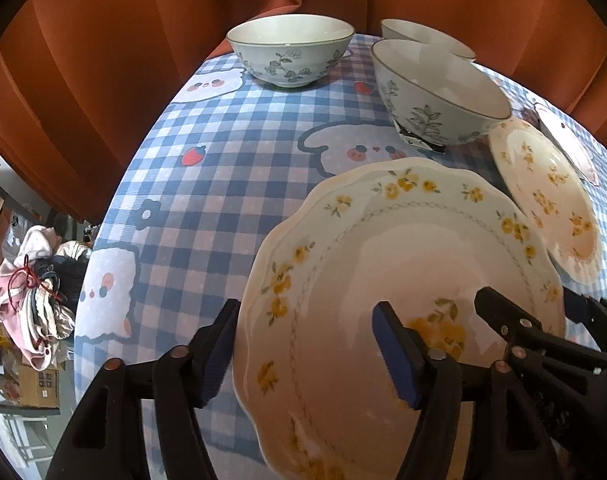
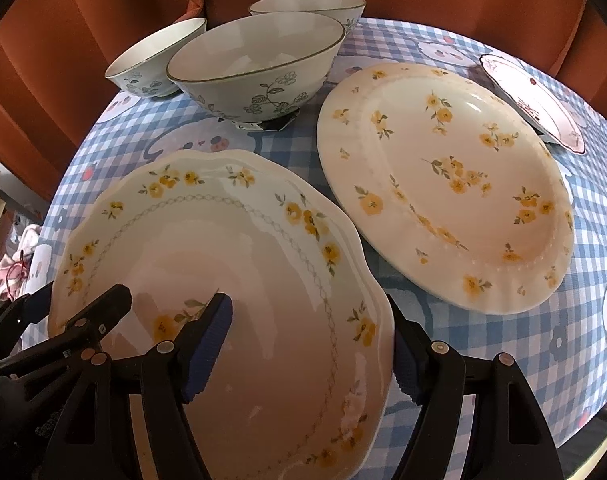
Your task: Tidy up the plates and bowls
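A scalloped cream plate with yellow flowers (image 1: 383,280) (image 2: 223,260) lies at the near edge of the checked tablecloth (image 1: 223,184). My left gripper (image 1: 307,332) straddles its left rim, one finger over the plate, one outside, jaws apart. My right gripper (image 2: 311,328) straddles its right rim the same way. A second round flowered plate (image 2: 443,184) (image 1: 543,200) lies to the right. Three floral bowls stand behind: one (image 1: 289,50) (image 2: 155,60), one (image 1: 439,92) (image 2: 259,64) and one (image 1: 423,36) (image 2: 307,4).
A small pink-patterned plate (image 2: 531,100) sits at the far right, tilted on something. An orange curtain (image 1: 103,60) hangs behind the table. Clothes and boxes (image 1: 35,292) lie on the floor to the left, below the table edge.
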Motion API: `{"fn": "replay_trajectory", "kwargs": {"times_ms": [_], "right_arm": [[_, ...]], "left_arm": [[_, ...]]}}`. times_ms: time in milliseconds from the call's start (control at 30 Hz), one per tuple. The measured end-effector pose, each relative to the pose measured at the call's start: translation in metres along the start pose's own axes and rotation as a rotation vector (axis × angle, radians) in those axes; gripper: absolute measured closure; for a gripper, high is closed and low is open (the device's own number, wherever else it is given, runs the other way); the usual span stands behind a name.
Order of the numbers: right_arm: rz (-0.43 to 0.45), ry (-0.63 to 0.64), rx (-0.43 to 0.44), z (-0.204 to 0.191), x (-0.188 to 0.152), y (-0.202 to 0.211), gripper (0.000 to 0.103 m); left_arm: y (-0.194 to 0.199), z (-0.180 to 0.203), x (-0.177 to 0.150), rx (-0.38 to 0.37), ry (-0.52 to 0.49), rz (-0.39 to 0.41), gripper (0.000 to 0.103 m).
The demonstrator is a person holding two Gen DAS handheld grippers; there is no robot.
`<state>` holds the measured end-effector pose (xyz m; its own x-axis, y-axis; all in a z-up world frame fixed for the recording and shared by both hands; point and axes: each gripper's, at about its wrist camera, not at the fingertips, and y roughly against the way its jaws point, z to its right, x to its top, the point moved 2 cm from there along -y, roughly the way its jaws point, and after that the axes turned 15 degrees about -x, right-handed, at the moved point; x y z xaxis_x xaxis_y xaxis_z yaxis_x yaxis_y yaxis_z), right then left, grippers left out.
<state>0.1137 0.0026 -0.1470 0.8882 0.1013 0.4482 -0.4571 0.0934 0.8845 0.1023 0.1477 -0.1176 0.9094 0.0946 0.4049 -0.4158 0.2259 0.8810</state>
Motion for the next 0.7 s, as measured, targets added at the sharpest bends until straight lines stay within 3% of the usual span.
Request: {"fn": "replay_trajectory", "kwargs": {"times_ms": [133, 267, 700], "right_arm": [[-0.002, 0.001, -0.013, 0.006, 0.000, 0.009, 0.027], [0.019, -0.007, -0.026, 0.016, 0.004, 0.023, 0.024], [0.059, -0.087, -0.112, 0.077, 0.013, 0.045, 0.022]], "left_arm": [[0.016, 0.006, 0.000, -0.010, -0.009, 0.030, 0.016], [0.025, 0.011, 0.006, -0.041, 0.002, 0.046, 0.011], [0.021, 0.066, 0.024, -0.100, -0.039, 0.068, 0.010]]}}
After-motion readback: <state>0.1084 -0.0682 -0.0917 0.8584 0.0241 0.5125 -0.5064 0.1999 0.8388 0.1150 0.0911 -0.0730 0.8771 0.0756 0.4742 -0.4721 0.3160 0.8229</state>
